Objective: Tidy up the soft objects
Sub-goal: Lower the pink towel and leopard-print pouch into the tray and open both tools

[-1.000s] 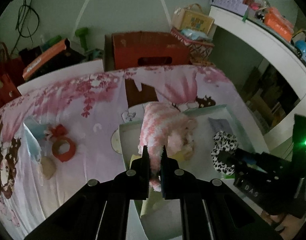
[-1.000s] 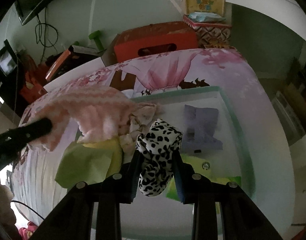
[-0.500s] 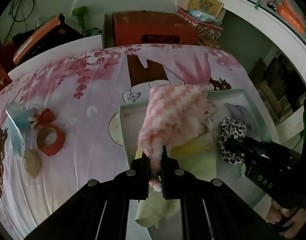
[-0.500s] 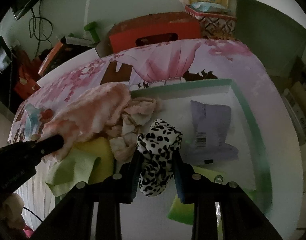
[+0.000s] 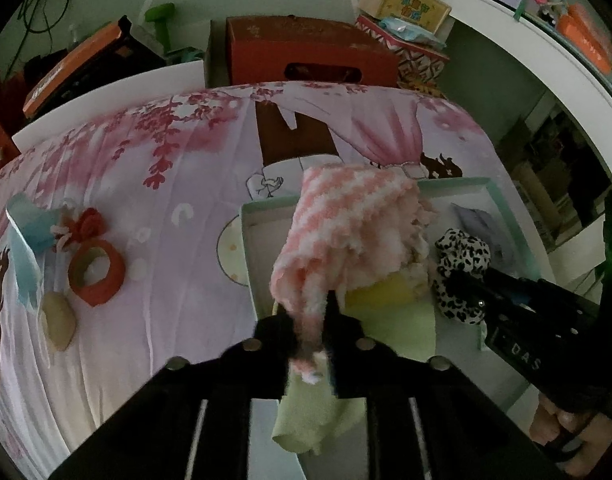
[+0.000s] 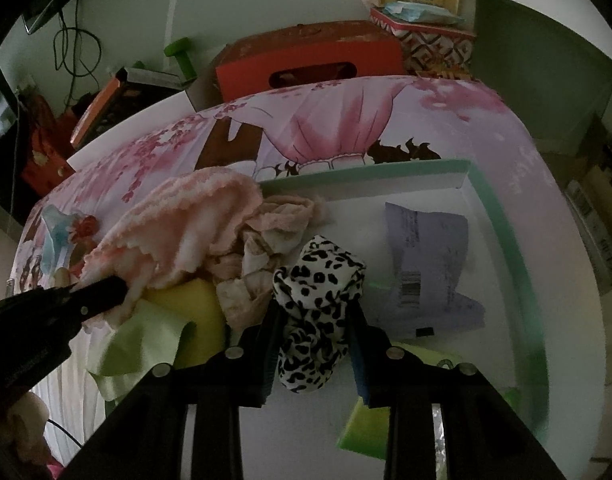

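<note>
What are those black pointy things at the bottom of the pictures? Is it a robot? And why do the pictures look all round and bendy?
It is not a robot. A person holds one hand-held gripper in each hand, like big tongs. Each carries a small camera with a very wide lens, which bends the picture.

One picture looks along the left hand-held gripper. It pinches a fluffy pink and white sock.

The other looks along the right hand-held gripper. It squeezes a black and white spotted scrunchie.

Both are over a white tray with a green rim on a pink cartoon bedsheet. In the tray lie a yellow sponge, a light green cloth and a purple packet.
</note>
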Tool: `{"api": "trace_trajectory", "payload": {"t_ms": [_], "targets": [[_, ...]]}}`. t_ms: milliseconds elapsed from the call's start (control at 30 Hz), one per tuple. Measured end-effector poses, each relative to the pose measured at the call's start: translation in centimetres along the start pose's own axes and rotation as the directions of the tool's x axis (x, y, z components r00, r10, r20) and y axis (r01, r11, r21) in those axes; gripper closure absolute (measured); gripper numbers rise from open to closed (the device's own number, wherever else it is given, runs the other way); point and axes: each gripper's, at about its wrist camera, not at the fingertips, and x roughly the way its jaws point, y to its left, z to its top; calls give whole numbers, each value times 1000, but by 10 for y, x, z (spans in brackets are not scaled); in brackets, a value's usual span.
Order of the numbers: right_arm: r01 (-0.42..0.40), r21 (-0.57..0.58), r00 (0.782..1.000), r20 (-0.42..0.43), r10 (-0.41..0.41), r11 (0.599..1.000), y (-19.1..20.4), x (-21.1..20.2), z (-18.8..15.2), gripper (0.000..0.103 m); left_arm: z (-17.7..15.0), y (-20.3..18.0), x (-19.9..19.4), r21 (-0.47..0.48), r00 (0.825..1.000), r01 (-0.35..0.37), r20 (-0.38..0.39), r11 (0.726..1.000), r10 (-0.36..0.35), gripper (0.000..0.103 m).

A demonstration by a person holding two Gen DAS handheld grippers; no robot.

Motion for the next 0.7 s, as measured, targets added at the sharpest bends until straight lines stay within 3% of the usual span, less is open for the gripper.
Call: {"api": "trace_trajectory", "payload": {"t_ms": [100,200,300,467,533,700], "targets": [[0,3,1000,3,0,1000,2,-4,0,64,-2,1,-8,-14,1000,7,1,1000,-7,67],[6,0,1000,7,-6,1000,4,-10,-1,59,-4,2,-18,-23,1000,7,9,1000,-7,63],[11,0,1000,4,-11,1000,6,-19,-4,56,-6,3,-30,-28,1000,-4,18,1000,5,49],[23,8,1000,3,-23,1000,7,-33,-9,45,-11,3,-49,-20,999,-31,37,999,32,42],[28,4,1000,1,-28,1000,8,-38,-11,43,-13,3,-54,-17,998,-43,41,999,44,26],[44,-8,999,-15,-44,999,10,-47,-20,35,-21,0,-66,0,996,-75,44,997,75,22]]}}
